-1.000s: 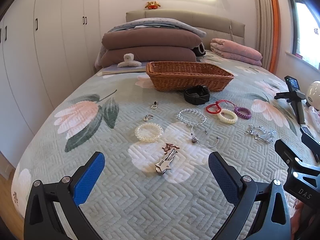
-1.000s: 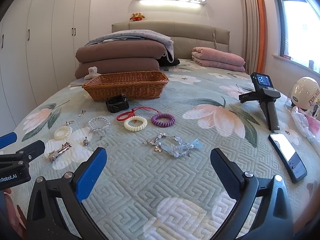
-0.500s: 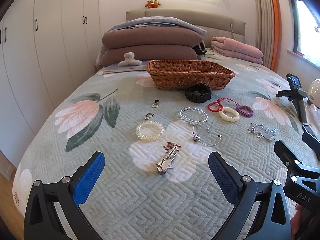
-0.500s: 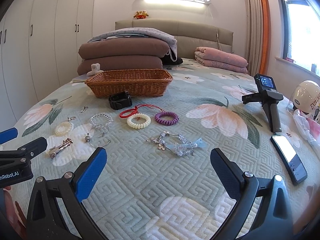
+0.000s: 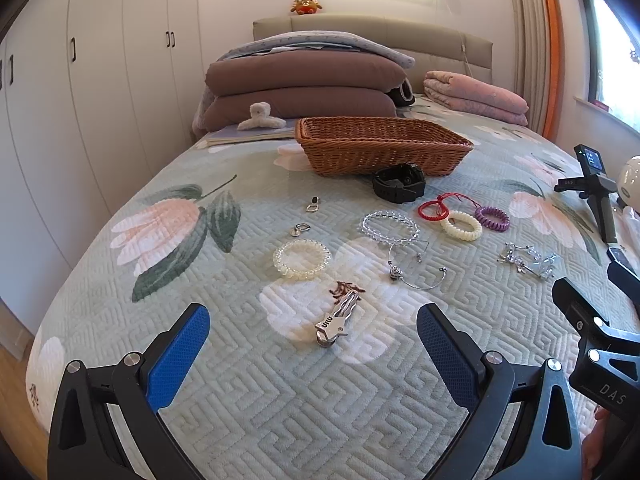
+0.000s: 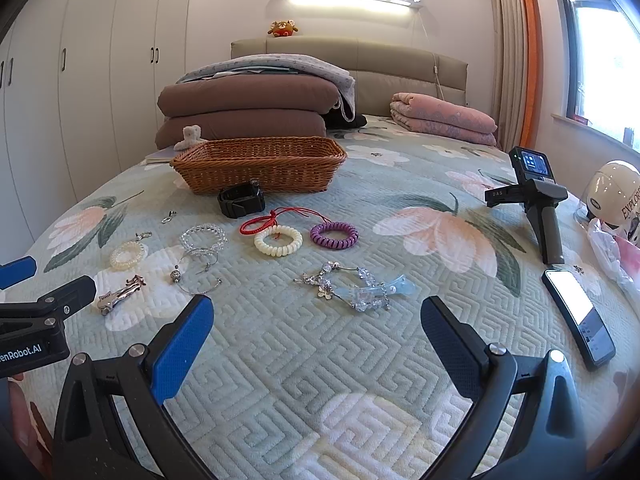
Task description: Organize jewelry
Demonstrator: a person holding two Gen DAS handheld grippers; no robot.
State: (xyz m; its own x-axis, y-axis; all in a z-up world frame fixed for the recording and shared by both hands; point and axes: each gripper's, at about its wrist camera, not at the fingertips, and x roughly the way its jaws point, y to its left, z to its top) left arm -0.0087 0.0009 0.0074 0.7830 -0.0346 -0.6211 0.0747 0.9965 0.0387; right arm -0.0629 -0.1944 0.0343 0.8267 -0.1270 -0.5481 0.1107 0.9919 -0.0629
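Jewelry lies spread on the quilted bed in front of a wicker basket [image 5: 384, 144] [image 6: 260, 164]. A metal hair clip [image 5: 338, 316] [image 6: 118, 294] lies nearest my left gripper [image 5: 312, 332], which is open and empty just above the quilt. A clear coil band [image 5: 302, 258], a crystal bracelet [image 5: 390, 226], a wire bangle [image 5: 416, 270], a black watch [image 5: 398, 182], a red cord [image 5: 434, 208], a cream coil [image 5: 460, 228] and a purple coil [image 5: 492, 218] lie beyond. My right gripper [image 6: 316, 316] is open and empty, just short of a crystal charm piece [image 6: 354, 286].
Folded brown quilts [image 6: 248, 116] and a pink blanket [image 6: 440, 120] sit behind the basket. A black handheld device [image 6: 538, 200], a phone [image 6: 578, 316] and a white helmet [image 6: 616, 194] lie at the right. Two small metal clasps [image 5: 306, 216] lie left of the bracelets.
Both grippers have moved slightly forward and lower toward the jewelry. Nothing was picked up, and the jaws stayed open.
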